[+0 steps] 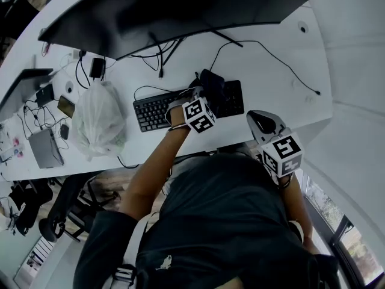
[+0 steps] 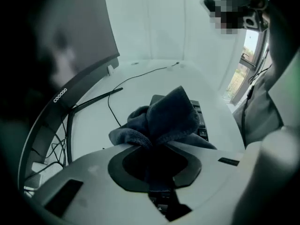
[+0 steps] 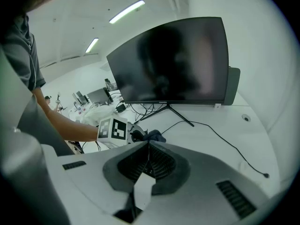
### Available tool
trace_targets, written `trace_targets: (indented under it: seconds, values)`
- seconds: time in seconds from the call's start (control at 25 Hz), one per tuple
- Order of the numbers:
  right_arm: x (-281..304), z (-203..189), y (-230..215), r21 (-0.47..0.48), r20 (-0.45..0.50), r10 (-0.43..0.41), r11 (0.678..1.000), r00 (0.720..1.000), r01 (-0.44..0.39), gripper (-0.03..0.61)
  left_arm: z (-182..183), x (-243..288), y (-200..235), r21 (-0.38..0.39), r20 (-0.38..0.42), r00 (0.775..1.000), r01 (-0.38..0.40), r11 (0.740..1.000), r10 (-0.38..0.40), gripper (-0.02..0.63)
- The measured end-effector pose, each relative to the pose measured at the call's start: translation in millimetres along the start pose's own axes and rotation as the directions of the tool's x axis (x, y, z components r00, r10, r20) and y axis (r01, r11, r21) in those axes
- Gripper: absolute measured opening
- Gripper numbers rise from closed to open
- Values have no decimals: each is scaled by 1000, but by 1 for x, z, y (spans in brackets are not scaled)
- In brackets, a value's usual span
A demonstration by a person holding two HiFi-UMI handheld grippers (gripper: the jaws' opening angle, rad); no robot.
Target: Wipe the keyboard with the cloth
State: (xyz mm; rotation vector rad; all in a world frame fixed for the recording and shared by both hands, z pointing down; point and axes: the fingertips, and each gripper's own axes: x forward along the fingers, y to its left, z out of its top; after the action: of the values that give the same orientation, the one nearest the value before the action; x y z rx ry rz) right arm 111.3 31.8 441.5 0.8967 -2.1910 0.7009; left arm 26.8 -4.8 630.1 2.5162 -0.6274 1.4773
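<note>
Both tools were closed: left tool (image 2: 157, 144) clamped on cloth (image 2: 165, 116) at keyboard (image 1: 155, 109), right tool (image 3: 148, 145) empty. Wipe step judged underway; sweeping strokes needed next.

We see the cloth (image 2: 164, 116) as dark, plush fabric with a soft, fuzzy nap, set against the smooth matt grey plastic shell of the left gripper (image 2: 157, 146). The right gripper (image 3: 147, 146) has the same matt shell with ribbed dark pads, and the monitor (image 3: 173, 64) has a dark glossy screen that throws faint reflections. We take the keyboard (image 1: 157, 109) for matt black plastic, the desk (image 1: 271, 77) for a smooth white top, and the bag (image 1: 99, 122) for thin, crinkled, translucent plastic.
</note>
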Motion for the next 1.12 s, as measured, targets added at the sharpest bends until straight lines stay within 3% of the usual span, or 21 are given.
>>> trace_targets:
  seconds: [0.08,0.16,0.32,0.4,0.52,0.6,0.68,0.8,1.0,1.12]
  values:
    - [-3,-3,-2,10,-1,-7,1000,1000,7,11,-4,-2,-13,-17,-1,1000,-1,1000,1,46]
    - [-7,-6,-8,21,-2,-19,1000,1000,19,11,-7,-10,-41,-18,-1,999,44,999,-44,46]
    - [-6,-13,-15,39,-5,-26,999,1000,27,11,-11,-18,-100,73,-16,991,135,988,-134,46]
    - [-4,-11,-12,34,-3,-15,999,1000,15,11,-1,-22,-97,97,3,991,132,987,-133,46]
    - [0,-8,-9,19,-3,0,1000,1000,0,11,26,-22,-49,108,61,997,30,994,-37,46]
    - [2,-9,-8,16,-3,6,1000,1000,-6,11,33,-12,-16,86,52,999,-10,996,6,46]
    - [1,-11,-7,20,-6,5,1000,1000,-4,11,25,2,-7,43,16,1000,2,999,-2,46]
    - [-3,-15,-11,36,-10,-6,999,1000,7,11,13,3,-35,14,16,1000,22,1000,-23,44]
    - [-8,-18,-25,60,-15,-30,998,999,31,11,4,-10,-114,65,0,985,171,983,-172,44]
    - [-2,-15,-21,49,-15,-9,999,1000,10,11,12,-11,-88,81,20,993,113,990,-115,44]
